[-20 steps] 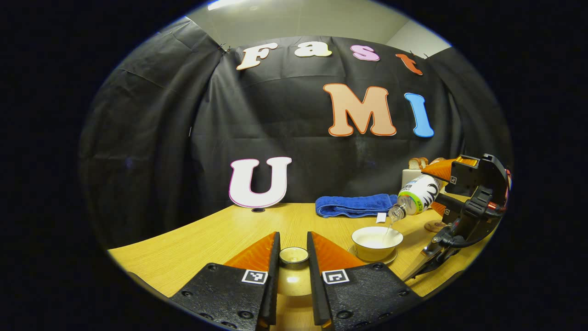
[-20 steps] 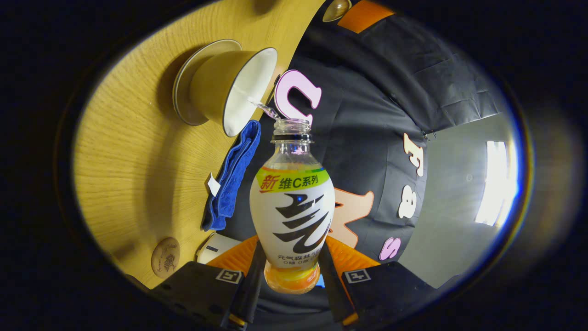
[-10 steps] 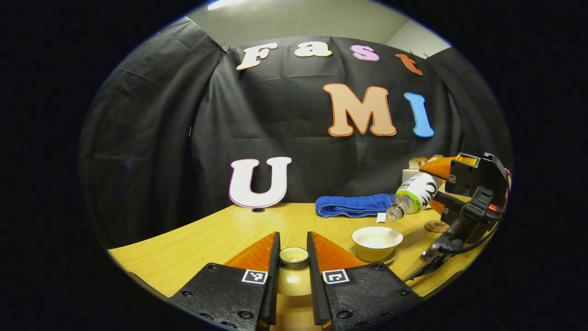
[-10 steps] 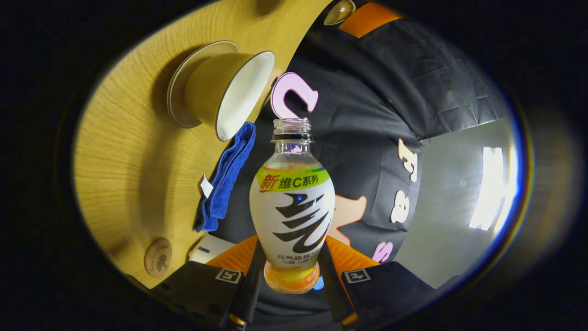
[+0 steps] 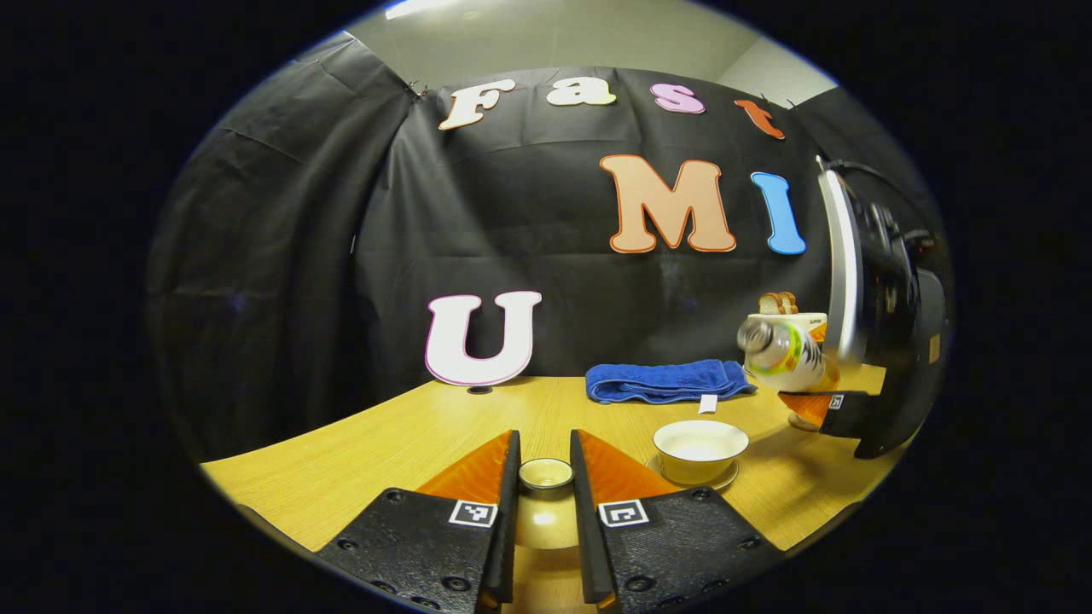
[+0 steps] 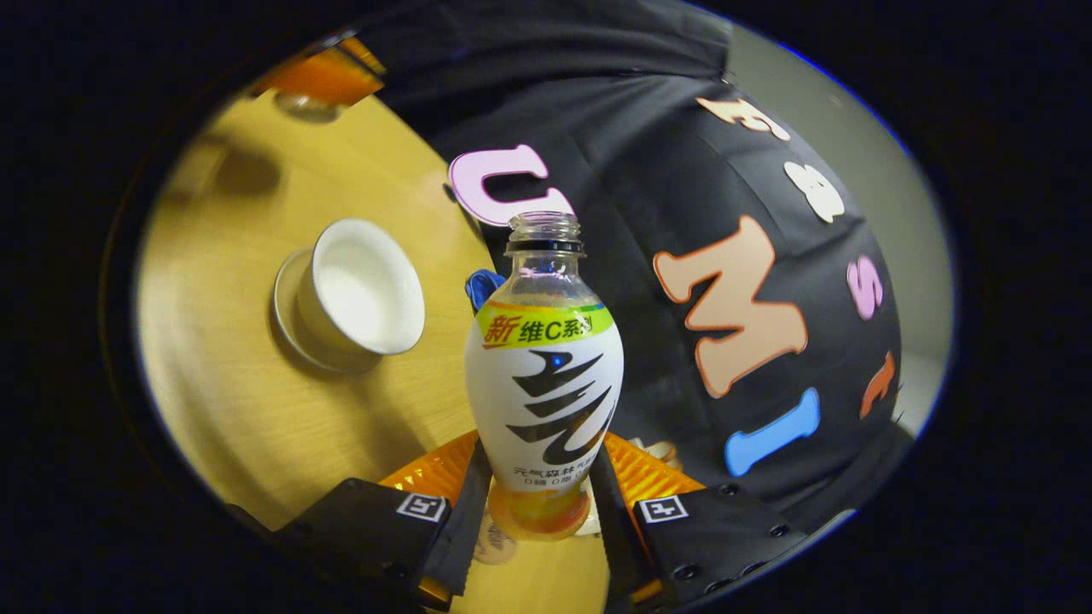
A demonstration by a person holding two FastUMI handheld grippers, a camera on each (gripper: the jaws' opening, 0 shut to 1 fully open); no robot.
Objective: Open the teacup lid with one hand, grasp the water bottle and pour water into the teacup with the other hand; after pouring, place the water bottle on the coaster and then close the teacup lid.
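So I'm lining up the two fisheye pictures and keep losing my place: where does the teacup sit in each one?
Left gripper view: the teacup stands on its saucer, right of centre, low, beyond the left gripper.
Right gripper view: the teacup is left of centre, left of the water bottle.
Shared landmark: the blue towel, behind the cup; a corner peeks beside the bottle's neck.

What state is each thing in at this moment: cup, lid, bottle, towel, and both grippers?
teacup: uncovered, upright on its saucer.
teacup lid: off the cup, clamped between the fingers of the left gripper.
water bottle: uncapped, no stream at its mouth, gripped low on the body by the right gripper, off the table.
blue towel: folded, lying on the table behind the cup.
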